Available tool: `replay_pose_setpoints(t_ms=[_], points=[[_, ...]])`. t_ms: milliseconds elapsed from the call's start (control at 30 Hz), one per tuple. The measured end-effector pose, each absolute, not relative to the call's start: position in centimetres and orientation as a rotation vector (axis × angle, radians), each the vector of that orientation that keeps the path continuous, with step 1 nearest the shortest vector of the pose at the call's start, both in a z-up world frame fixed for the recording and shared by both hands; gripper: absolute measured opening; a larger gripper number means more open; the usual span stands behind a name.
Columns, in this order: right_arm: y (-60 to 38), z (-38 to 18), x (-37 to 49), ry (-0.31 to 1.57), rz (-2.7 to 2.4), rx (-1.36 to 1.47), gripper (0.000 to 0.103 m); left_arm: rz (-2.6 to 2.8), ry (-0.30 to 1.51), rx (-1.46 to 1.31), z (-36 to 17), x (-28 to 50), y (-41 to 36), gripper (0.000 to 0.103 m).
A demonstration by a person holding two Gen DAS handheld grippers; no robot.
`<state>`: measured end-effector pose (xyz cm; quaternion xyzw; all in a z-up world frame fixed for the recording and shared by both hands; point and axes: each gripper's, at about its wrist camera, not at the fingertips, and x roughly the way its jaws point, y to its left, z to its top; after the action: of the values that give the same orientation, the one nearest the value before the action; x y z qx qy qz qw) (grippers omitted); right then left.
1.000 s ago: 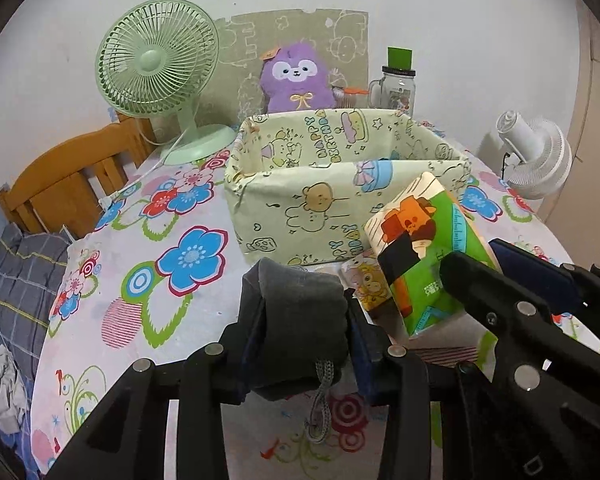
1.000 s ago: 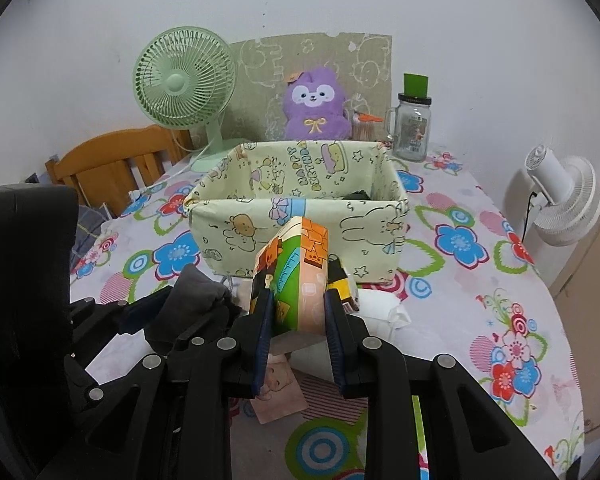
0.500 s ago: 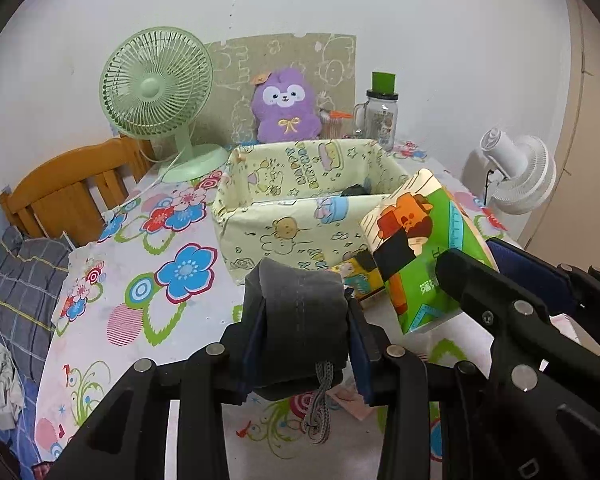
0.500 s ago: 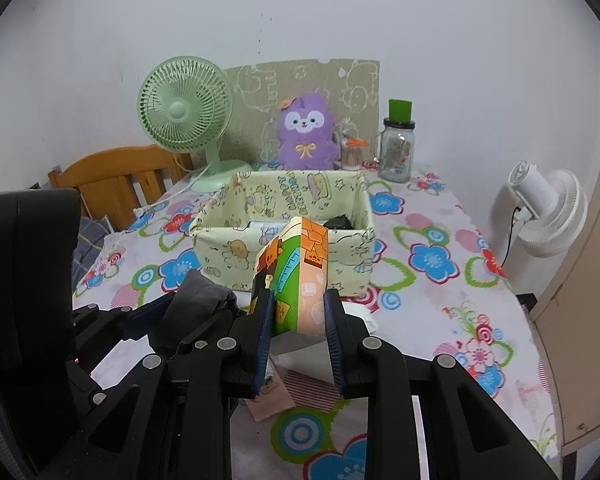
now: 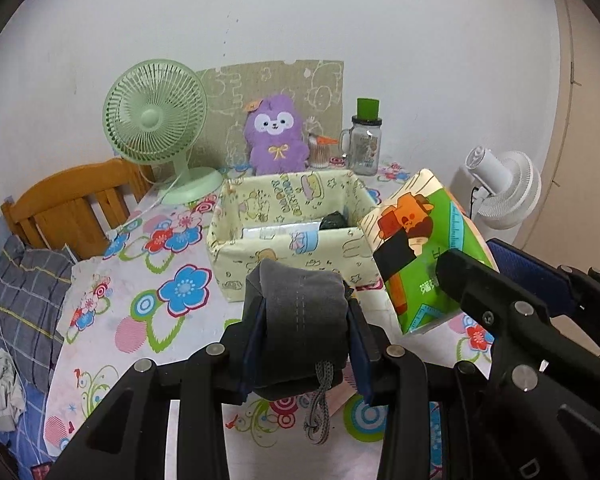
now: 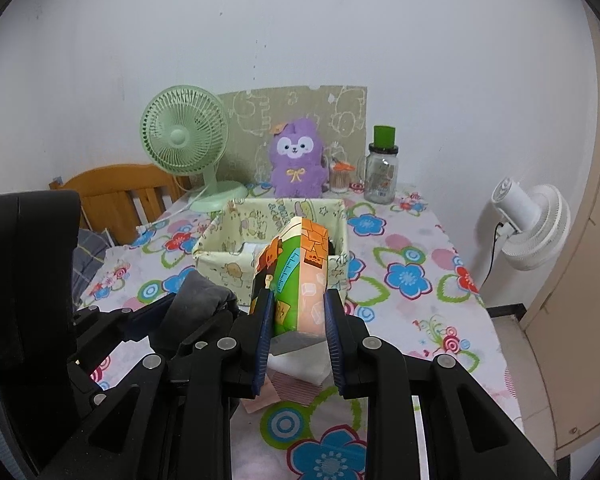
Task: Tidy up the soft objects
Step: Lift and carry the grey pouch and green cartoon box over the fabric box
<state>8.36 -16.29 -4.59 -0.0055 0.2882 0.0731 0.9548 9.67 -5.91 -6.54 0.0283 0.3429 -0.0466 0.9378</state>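
My left gripper [image 5: 306, 312] is shut on a rolled grey cloth [image 5: 300, 320] with a cord loop hanging from it, held above the table in front of the box. My right gripper [image 6: 296, 312] is shut on a colourful soft tissue pack [image 6: 296, 272], which also shows in the left wrist view [image 5: 420, 252]. The yellow cartoon fabric box [image 5: 284, 248] stands open ahead of both grippers; it holds a dark item [image 5: 334, 220] and a flat white pack [image 5: 276, 232]. The box also shows in the right wrist view [image 6: 228, 260].
A green fan [image 5: 156, 120], a purple plush [image 5: 276, 136] and a glass jar with a green lid [image 5: 366, 144] stand at the table's back. A wooden chair [image 5: 72, 208] is at the left, a white fan [image 5: 500, 188] at the right. Small packets [image 6: 300, 364] lie under my right gripper.
Both grippers rose and pulled back from the box with their loads still held. The box now looks smaller and its inside shows.
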Motion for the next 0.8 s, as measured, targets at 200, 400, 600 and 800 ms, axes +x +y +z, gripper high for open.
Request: replay_pose_setpoints(t_ms=[200,400,600,800], points=[[-16.8,-3.4,7.8,0.557,0.142,-0.024,0.028,-0.104,0.676,0.066,-5.2,9.2,-6.5,0.039],[-17.0,-2.3,8.0,0.531,0.14,-0.024,0.029,-0.108,0.648,0.07,-3.9,9.2,-6.7,0.039],[-17.2,-1.7,9.0,0.526,0.133,-0.022,0.029,-0.117,0.64,0.069,-3.1,9.8,-6.8,0.039],[-17.1,-1.5,10.4,0.529,0.131,-0.023,0.029,-0.122,0.635,0.067,-2.8,10.6,-6.8,0.039]])
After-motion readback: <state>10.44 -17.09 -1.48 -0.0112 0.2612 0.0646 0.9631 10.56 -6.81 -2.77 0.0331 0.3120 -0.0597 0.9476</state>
